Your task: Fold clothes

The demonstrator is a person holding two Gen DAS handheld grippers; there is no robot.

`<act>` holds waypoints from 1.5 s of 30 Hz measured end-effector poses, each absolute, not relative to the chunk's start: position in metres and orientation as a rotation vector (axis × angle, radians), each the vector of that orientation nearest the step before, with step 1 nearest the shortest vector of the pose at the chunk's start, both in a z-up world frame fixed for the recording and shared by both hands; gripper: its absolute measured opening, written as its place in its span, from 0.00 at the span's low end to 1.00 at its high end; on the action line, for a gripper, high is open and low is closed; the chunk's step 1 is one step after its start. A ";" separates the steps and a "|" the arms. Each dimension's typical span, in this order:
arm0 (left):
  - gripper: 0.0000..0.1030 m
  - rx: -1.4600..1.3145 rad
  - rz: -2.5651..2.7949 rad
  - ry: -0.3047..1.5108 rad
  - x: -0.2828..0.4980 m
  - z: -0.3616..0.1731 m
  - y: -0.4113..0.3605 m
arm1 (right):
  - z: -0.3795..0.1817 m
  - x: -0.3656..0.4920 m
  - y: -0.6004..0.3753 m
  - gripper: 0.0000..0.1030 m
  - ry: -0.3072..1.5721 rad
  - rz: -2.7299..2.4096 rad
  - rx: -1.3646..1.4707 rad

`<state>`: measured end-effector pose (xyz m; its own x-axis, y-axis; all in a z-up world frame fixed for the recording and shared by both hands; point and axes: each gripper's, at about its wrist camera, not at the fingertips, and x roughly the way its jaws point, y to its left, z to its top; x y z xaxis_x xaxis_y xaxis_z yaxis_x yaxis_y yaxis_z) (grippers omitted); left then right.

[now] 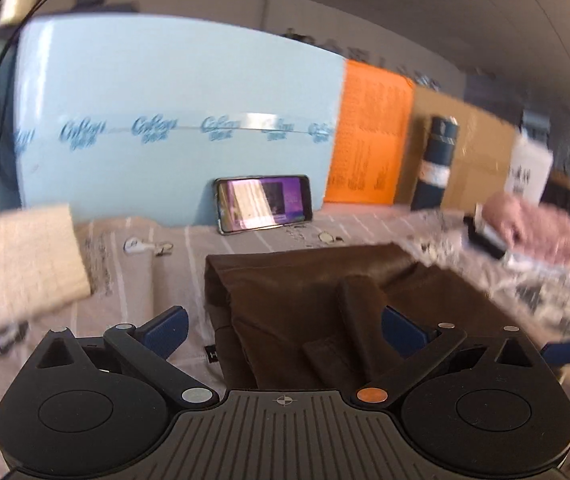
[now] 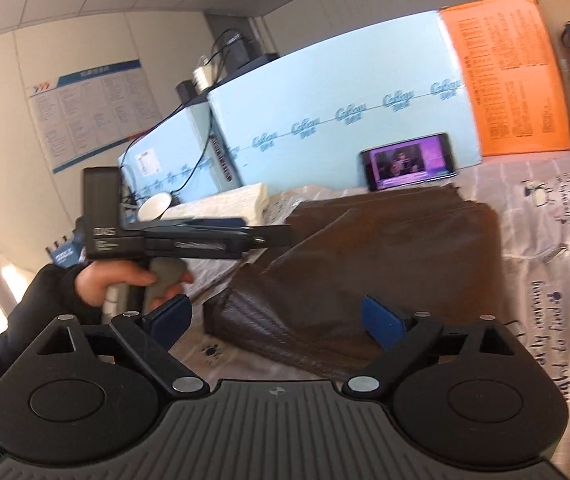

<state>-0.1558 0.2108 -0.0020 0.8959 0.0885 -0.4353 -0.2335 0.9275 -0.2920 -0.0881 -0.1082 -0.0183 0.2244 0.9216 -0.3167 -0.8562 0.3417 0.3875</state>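
Folded dark brown fabric garment (image 1: 313,292) lying on the pale printed cloth-covered surface (image 1: 133,280), roughly centred, seen also in the right wrist view (image 2: 365,264) with one thick stitched edge turned toward the camera. Left gripper (image 1: 285,326) spread wide, blue pads either side of the garment's near edge, holding nothing. Right gripper (image 2: 277,320) likewise spread wide and empty, hovering just short of the garment. In the right wrist view, left hand (image 2: 125,280) in a dark sleeve wrapped round the grey handle of the other tool. Black smartphone with lit screen (image 1: 263,204) propped on its long side against the light blue foam board (image 1: 165,92) behind the garment. Orange printed sheet (image 1: 373,136) beside the board, dark blue cylindrical flask (image 1: 437,164) near it. Cream knitted cloth (image 1: 17,268) at left, blurred.
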 end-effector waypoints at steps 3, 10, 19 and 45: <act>1.00 -0.594 0.145 0.463 -0.164 -0.011 0.237 | -0.015 -0.068 -0.123 0.92 0.543 1.133 0.206; 1.00 -0.746 0.108 0.583 -0.161 -0.037 0.242 | -0.023 -0.016 -0.135 0.93 0.677 0.959 0.283; 1.00 -0.874 -0.084 0.580 -0.149 -0.049 0.232 | -0.048 0.031 -0.108 0.93 0.887 0.964 0.378; 0.23 -0.539 -0.067 0.374 -0.147 -0.023 0.161 | -0.048 0.033 -0.124 0.16 0.741 1.085 0.596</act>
